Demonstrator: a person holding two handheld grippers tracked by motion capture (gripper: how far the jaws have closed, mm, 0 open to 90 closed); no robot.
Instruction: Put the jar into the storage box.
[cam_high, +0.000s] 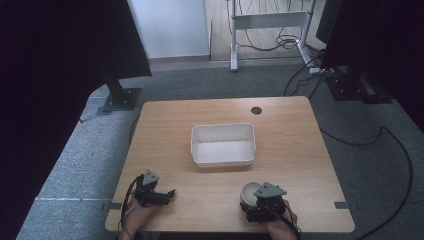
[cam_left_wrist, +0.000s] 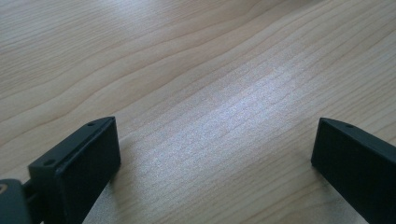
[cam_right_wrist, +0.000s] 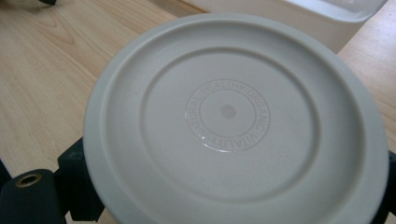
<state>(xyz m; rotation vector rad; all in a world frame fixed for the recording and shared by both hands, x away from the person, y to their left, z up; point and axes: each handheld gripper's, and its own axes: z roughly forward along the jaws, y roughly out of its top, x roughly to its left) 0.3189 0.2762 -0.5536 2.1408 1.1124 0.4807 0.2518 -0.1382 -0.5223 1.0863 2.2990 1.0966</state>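
At the near edge of the wooden counter (cam_high: 290, 150), the right tool (cam_high: 263, 205) sits in the person's right hand (cam_high: 280, 222), its grey three-cornered plate on top. Its jaws close around a round, off-white container lid (cam_right_wrist: 233, 126): in the right gripper view the left jaw presses against the lid's rim at lower left, and the other jaw meets the rim at the far right edge. The lid carries raised concentric rings and a circular embossed line of lettering around a small centre dot. In the high view the lid (cam_high: 250, 191) appears as a pale disc just ahead of the tool, close above the counter near its front right part.

To the left, also at the near edge, the left tool (cam_high: 162, 195) is held in the left hand (cam_high: 137, 217), well apart from the right one. Its jaws stand wide apart with nothing between them; in the left gripper view bare wood grain lies between the two black pads.

Farther on, at the middle of the counter, stands a white rectangular plastic bin (cam_high: 223, 145), empty inside. Beyond it, near the far edge, is a small dark round cable hole (cam_high: 256, 110). Past the counter, grey carpet (cam_high: 200, 85) carries black stand bases and trailing cables.
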